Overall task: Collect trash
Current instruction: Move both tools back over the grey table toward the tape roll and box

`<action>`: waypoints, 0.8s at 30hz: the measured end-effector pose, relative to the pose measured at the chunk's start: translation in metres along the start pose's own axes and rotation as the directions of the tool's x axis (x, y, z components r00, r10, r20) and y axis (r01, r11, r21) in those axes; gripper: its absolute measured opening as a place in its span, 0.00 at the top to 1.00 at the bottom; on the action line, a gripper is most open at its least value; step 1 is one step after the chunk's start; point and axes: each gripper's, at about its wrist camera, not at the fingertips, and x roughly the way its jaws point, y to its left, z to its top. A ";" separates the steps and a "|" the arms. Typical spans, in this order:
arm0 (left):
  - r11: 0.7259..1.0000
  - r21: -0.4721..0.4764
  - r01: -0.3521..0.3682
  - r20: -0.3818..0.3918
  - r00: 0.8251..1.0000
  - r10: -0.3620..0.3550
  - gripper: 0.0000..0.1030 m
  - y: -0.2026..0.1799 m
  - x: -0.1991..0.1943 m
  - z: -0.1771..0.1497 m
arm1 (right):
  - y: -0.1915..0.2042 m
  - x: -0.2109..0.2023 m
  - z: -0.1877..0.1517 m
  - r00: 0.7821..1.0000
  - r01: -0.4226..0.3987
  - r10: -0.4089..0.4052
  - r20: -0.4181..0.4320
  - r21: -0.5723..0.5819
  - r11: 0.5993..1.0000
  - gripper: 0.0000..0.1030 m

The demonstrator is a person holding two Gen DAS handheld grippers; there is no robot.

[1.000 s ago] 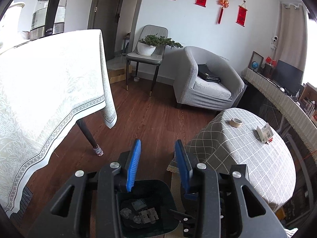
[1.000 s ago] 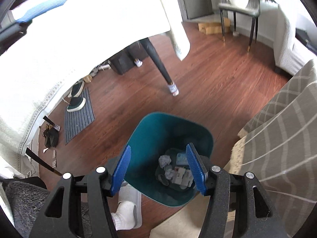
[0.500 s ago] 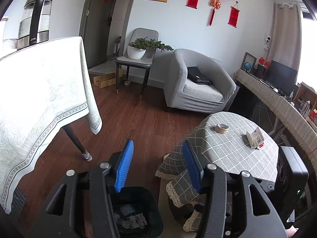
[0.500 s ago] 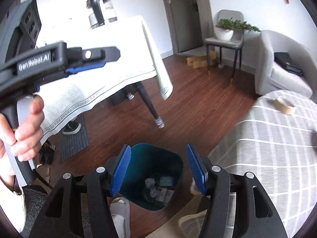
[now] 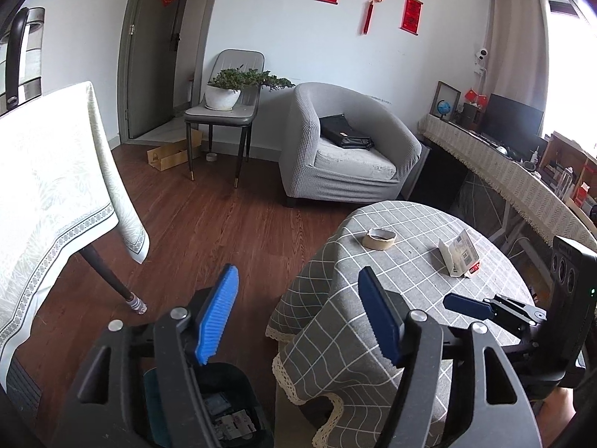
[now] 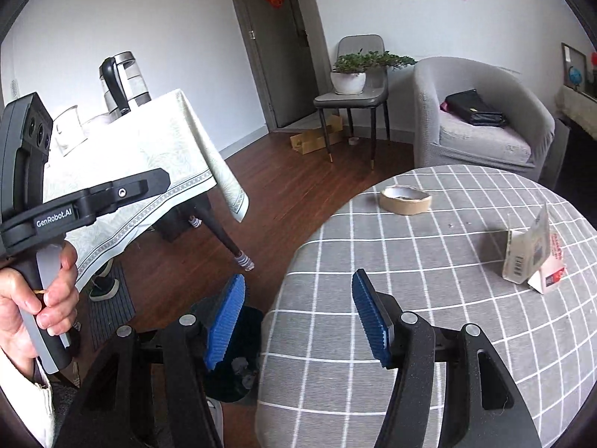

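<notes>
A dark teal trash bin (image 5: 224, 410) with crumpled paper and wrappers inside stands on the floor beside the round table; it also shows in the right wrist view (image 6: 238, 358). On the round grey checked table (image 6: 429, 298) lie a tape roll (image 6: 405, 199) and a white torn carton (image 6: 533, 257); both show in the left wrist view, the roll (image 5: 380, 238) and the carton (image 5: 458, 254). My left gripper (image 5: 298, 313) is open and empty, above the bin and table edge. My right gripper (image 6: 298, 317) is open and empty over the table's near edge.
A table with a white cloth (image 5: 56, 186) and a kettle (image 6: 121, 78) stands at left. A grey armchair (image 5: 347, 149) with a black bag, a chair with a potted plant (image 5: 227, 93) and a cardboard box (image 5: 168, 156) stand at the back. Shoes and a mat (image 6: 108, 298) lie on the floor.
Both grippers have risen from over the bin and tilted up toward the round table. The bin has dropped to the bottom of both views. Both stay open and empty.
</notes>
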 end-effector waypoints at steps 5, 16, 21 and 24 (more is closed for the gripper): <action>1.000 0.009 0.019 -0.014 1.000 -0.019 0.29 -0.016 0.022 0.006 | -0.033 -0.015 0.005 0.996 0.079 -0.081 0.042 0.036 0.996 0.41; 0.995 0.065 0.076 -0.025 0.997 -0.074 0.25 -0.066 0.078 0.013 | -0.110 -0.039 0.011 0.949 0.303 -0.309 0.059 0.098 0.948 0.41; 0.991 0.095 0.094 -0.080 0.993 -0.086 0.25 -0.081 0.107 0.011 | -0.135 -0.032 0.009 0.948 0.310 -0.316 0.027 0.135 0.941 0.41; 0.986 0.138 0.093 -0.118 0.990 -0.077 0.25 -0.089 0.125 0.010 | -0.146 -0.022 0.010 0.956 0.290 -0.295 0.004 0.160 0.944 0.43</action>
